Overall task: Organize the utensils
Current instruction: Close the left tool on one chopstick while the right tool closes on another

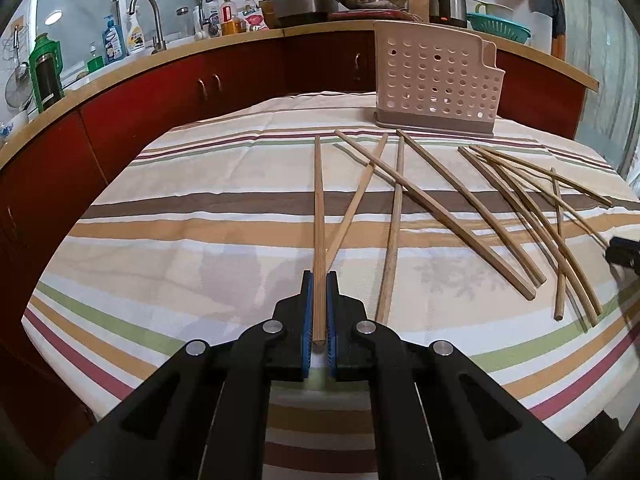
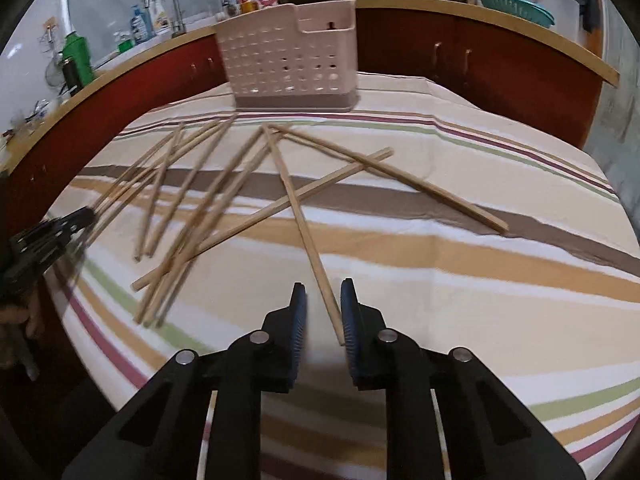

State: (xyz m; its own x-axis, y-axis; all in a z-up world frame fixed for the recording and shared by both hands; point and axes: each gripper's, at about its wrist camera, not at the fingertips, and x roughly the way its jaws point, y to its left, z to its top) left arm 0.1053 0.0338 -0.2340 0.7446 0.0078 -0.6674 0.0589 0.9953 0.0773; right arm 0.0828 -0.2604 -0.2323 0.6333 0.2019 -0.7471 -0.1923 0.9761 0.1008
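Note:
Several wooden chopsticks (image 1: 472, 204) lie scattered on a striped tablecloth (image 1: 192, 220). My left gripper (image 1: 319, 276) is shut on one chopstick (image 1: 318, 208) that points straight ahead toward the far edge. My right gripper (image 2: 323, 286) is open, its fingers on either side of the near end of another chopstick (image 2: 298, 220), which leans against the right pad (image 2: 349, 312). A beige perforated utensil holder (image 1: 434, 80) stands at the far side of the table; it also shows in the right wrist view (image 2: 290, 60). The left gripper shows at the left edge of the right wrist view (image 2: 52, 232).
A wooden counter (image 1: 224, 40) with red cabinets (image 1: 160, 96) curves behind the table, carrying bottles, a tap, pans and a kettle (image 1: 448, 0). The tablecloth (image 2: 480, 280) covers the table.

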